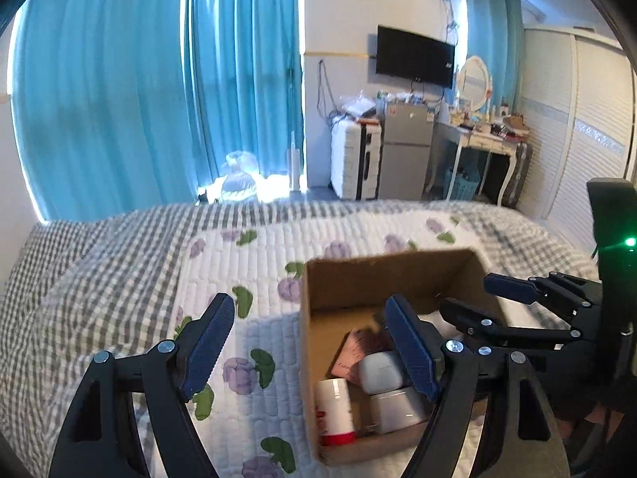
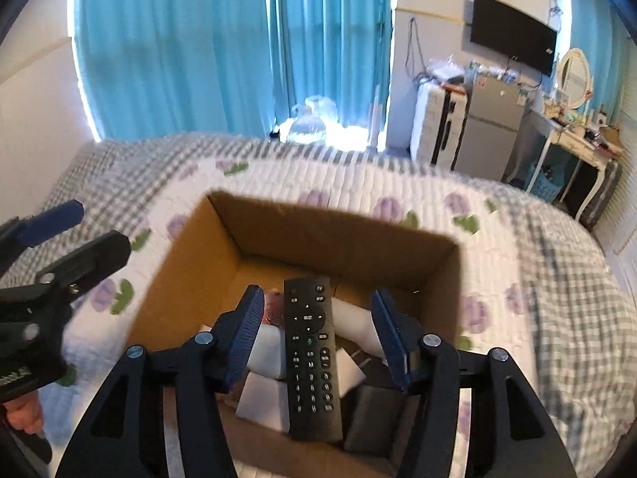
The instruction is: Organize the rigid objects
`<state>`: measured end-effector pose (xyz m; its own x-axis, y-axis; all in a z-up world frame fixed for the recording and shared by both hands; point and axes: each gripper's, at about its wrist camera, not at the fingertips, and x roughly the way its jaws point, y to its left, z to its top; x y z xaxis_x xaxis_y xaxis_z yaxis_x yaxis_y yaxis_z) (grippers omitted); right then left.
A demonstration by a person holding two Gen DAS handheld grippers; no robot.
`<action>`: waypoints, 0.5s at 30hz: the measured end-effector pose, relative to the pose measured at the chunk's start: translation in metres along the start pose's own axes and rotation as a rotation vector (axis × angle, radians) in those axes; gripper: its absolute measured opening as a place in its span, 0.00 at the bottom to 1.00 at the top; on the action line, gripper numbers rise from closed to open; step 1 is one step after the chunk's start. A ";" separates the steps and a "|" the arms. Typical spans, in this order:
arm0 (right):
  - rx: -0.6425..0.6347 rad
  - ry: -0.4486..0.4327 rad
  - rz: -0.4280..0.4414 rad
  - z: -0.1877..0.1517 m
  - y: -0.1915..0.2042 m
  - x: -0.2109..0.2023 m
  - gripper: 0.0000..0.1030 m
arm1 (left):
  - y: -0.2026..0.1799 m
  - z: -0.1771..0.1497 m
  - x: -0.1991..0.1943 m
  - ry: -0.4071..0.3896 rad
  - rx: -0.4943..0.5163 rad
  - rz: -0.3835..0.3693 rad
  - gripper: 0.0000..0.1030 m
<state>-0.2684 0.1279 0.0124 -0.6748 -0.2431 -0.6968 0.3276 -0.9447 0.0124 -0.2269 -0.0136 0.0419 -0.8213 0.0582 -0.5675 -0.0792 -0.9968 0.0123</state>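
- Here the right gripper (image 2: 318, 338) hangs over the cardboard box (image 2: 191, 263) on the bed (image 2: 537, 279), jaws apart; the black remote (image 2: 312, 354) lies between them untouched, seemingly resting atop the other items.
- Packed beneath sit a white bottle (image 1: 335, 410) and white cases, gathered for tidiness.
- The left gripper (image 1: 306, 342) waits wide apart, empty, beside the box.

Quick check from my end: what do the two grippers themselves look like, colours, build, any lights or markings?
Both match: the left gripper and the right gripper have black plastic linkage arms with round silver pivot screws, ending in flat dark-blue ribbed pads. The right unit's black body shows a green indicator light. No cables or readable markings are visible.
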 end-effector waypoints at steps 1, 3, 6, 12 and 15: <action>-0.004 -0.016 -0.009 0.003 0.000 -0.014 0.54 | -0.002 0.005 -0.009 -0.015 0.004 0.003 0.78; -0.012 -0.053 -0.034 0.011 -0.001 -0.043 0.54 | -0.008 0.014 -0.032 -0.057 0.018 0.003 0.78; -0.014 -0.119 -0.068 0.020 -0.001 -0.097 0.54 | -0.017 0.027 -0.071 -0.117 0.035 -0.001 0.78; -0.008 -0.210 -0.098 0.030 0.001 -0.187 0.56 | -0.031 0.042 -0.139 -0.216 0.054 -0.009 0.78; 0.016 -0.261 -0.093 0.023 0.005 -0.231 0.68 | -0.036 0.038 -0.169 -0.263 0.065 -0.022 0.78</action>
<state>-0.1261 0.1746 0.1895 -0.8498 -0.2013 -0.4871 0.2467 -0.9686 -0.0301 -0.1066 0.0145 0.1684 -0.9368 0.1001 -0.3351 -0.1272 -0.9901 0.0600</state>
